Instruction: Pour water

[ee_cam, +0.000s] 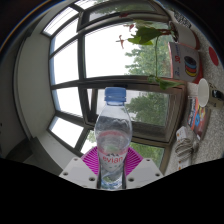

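Bottle (111, 140) base hidden between gripper (111, 166) pads

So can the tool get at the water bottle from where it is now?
Probably yes, it seems to have it already: the water bottle stands upright between the tool's pink pads, which look pressed to its sides. Nothing blocks it; the window lies beyond.

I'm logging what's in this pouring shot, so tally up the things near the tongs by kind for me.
Water bottles: 1, clear with a blue cap, held between the tongs
Potted plants: 1, leafy, beyond the bottle by the window
Total: 2
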The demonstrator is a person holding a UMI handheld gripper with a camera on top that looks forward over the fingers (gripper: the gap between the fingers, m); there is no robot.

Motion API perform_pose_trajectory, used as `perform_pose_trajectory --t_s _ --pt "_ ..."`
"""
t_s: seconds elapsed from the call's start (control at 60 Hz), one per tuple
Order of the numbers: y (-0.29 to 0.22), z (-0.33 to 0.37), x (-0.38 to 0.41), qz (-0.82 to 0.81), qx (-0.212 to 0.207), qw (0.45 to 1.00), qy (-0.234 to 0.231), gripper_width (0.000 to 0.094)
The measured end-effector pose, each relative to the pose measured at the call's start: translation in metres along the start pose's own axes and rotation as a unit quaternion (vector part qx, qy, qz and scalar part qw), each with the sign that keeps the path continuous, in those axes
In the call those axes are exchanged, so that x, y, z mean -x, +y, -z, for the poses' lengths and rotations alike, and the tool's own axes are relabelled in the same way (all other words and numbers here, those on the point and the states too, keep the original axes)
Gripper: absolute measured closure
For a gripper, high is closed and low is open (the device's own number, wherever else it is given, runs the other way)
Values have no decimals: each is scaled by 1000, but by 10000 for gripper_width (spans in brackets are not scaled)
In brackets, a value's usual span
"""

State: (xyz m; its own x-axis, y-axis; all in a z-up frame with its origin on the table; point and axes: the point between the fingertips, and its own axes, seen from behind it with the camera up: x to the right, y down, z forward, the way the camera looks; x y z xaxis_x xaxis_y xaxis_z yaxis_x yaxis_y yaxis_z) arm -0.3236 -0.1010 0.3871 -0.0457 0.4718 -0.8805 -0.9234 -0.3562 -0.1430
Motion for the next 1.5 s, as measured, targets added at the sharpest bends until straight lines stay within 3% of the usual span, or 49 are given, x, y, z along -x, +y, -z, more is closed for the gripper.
perform_pose_trajectory --t_s 0.1,0.35,0.6,0.717,0.833,0.933,1.033,1.133,1.217,1.367,1.5 --pt "-36 -27 -39 -156 -31 987 -12 662" --pt "-86 -39 -149 -371 -103 923 26 662" --pt "-85 -47 -162 -382 -80 920 38 663" --pt "-85 -58 -126 -300 -42 953 33 663" --pt "-112 -65 -63 -111 -14 994 10 662" --pt "-155 -68 -16 107 -29 994 -7 663" --pt "-202 -59 19 305 -57 951 1 664" --pt "-247 -43 20 457 -69 886 33 664" --pt "-279 -31 -11 562 -59 820 89 663" --pt "-325 4 -123 646 7 738 195 664" --pt "-336 51 -227 662 81 695 271 664"
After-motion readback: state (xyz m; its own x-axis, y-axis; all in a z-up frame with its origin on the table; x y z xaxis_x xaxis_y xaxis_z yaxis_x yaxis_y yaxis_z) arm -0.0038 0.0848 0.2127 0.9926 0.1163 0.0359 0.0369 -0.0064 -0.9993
